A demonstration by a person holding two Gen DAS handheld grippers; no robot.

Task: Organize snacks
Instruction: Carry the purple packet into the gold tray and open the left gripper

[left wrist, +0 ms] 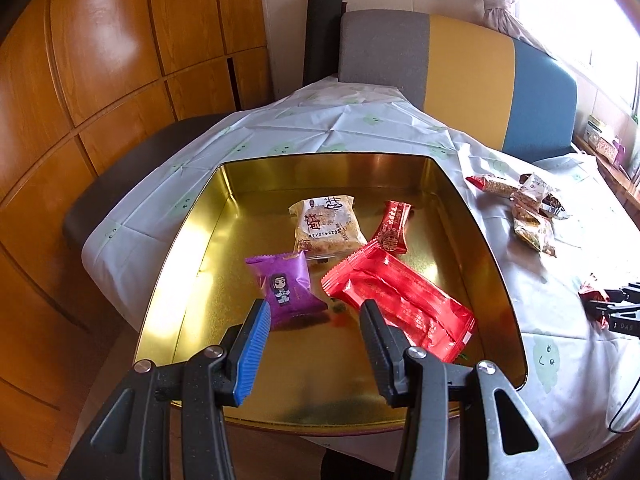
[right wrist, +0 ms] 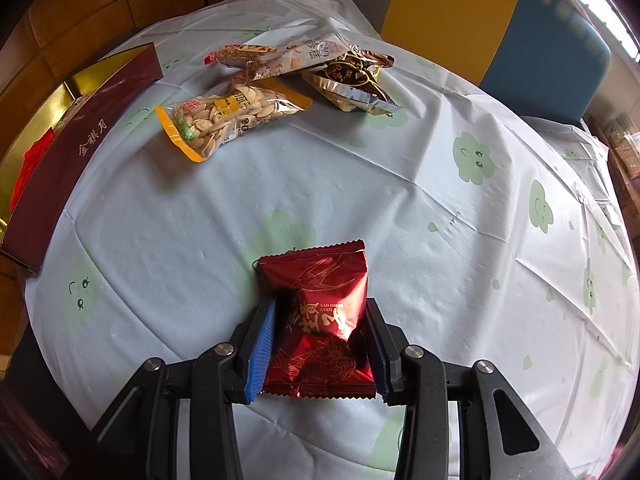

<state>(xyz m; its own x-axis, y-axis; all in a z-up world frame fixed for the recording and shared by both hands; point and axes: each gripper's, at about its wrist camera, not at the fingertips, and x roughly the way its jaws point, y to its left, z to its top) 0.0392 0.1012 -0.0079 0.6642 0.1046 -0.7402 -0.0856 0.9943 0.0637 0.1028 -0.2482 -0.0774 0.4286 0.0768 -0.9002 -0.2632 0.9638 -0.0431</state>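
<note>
So the right gripper (right wrist: 320, 334) is clamped on a dark red foil packet (right wrist: 318, 320), pads squeezing it from both sides, and the packet looks like it's sitting on or barely above the tablecloth (right wrist: 360, 184), can't quite tell which. Over on the other side the left gripper (left wrist: 316, 320) is spread with nothing between its fingers, hanging over the near end of the gold tin (left wrist: 472, 216). Right past its tips are a purple packet (left wrist: 286, 288) and a big bright red packet (left wrist: 396, 304), then further in a beige pastry pack (left wrist: 326, 222) and a small red candy wrapper (left wrist: 392, 220), all lying flat on the tin floor. My read is this is the carry step: one snack grabbed, needs to go into the tin with the rest. The next move should be lifting it clear of the cloth and swinging it left over the tin's maroon wall (right wrist: 80, 140), then letting go on a bare patch of gold. Further back on the table there's still a bag of melon seeds (right wrist: 228, 114) and behind that a loose pile of wrapped snacks (right wrist: 320, 68), so plenty left after this one. Foil is slippery and puffy, so I'd keep the squeeze steady.
</note>
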